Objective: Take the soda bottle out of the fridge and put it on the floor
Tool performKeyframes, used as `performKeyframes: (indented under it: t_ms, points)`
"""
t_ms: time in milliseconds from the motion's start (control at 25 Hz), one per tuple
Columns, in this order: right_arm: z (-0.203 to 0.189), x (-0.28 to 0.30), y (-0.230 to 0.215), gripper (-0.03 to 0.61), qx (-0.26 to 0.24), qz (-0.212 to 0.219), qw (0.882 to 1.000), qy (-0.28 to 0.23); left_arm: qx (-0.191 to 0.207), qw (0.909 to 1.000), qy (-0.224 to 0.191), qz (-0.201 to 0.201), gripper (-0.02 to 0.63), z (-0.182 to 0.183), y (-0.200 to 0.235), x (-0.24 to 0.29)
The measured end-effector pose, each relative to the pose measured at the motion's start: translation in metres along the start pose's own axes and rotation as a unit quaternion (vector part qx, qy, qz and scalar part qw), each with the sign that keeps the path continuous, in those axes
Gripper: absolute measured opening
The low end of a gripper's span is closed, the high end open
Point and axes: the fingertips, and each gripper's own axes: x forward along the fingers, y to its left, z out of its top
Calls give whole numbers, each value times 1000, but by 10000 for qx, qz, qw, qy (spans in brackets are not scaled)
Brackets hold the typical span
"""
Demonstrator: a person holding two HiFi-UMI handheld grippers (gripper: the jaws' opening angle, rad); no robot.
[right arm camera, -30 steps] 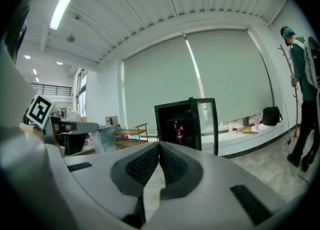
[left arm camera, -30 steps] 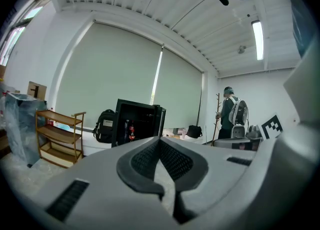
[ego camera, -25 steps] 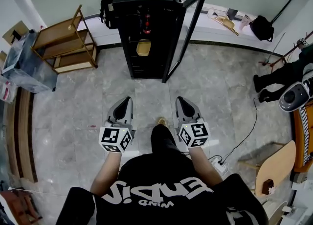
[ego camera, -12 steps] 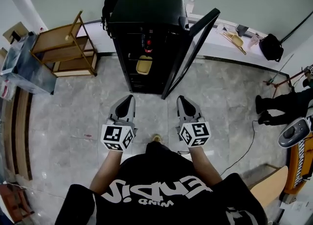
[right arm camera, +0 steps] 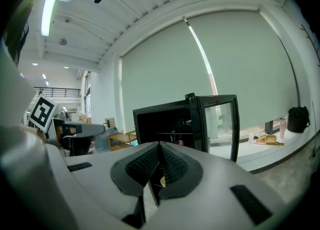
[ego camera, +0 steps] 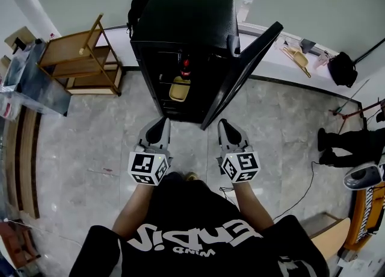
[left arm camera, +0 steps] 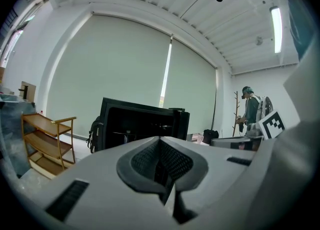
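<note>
The black fridge [ego camera: 180, 35] stands ahead with its glass door [ego camera: 243, 74] swung open to the right. Inside, on an upper shelf, a dark soda bottle [ego camera: 185, 66] with a red cap stands above a yellow container [ego camera: 179, 89]. My left gripper [ego camera: 161, 123] and right gripper [ego camera: 224, 124] are held side by side, pointing at the fridge, a short way in front of it. Both are shut with nothing between the jaws. In the left gripper view the left gripper [left arm camera: 160, 141] faces the fridge [left arm camera: 135, 124]. In the right gripper view the right gripper [right arm camera: 159, 145] faces the open fridge [right arm camera: 165, 119].
A wooden shelf rack [ego camera: 81, 53] stands left of the fridge, and a black backpack [ego camera: 137, 5] hangs at its back left corner. A low ledge [ego camera: 283, 68] with small items and a black bag [ego camera: 344, 68] runs along the right wall. A person [ego camera: 349, 146] is at right; a cable [ego camera: 301, 191] lies on the floor.
The person has stepped closer to the fridge, which now shows larger and nearer to the grippers. Both grippers stay shut and side by side.
</note>
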Motion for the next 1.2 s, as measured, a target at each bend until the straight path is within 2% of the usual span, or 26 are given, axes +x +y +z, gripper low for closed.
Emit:
performKeyframes:
  t_ms: [440,840,1200]
  points:
    - [-6,46,-17,24,272,-409,9988,85,3,9989,306,-354,6,-1,31,58]
    - [-18,89,-15,23,239,-164,9994,165,-90,9990,281,-324,6,-12,52,80]
    - [-34,91,-19,23,189,-124,9997,12,-97,9995,108,-270,6,-38,52,95]
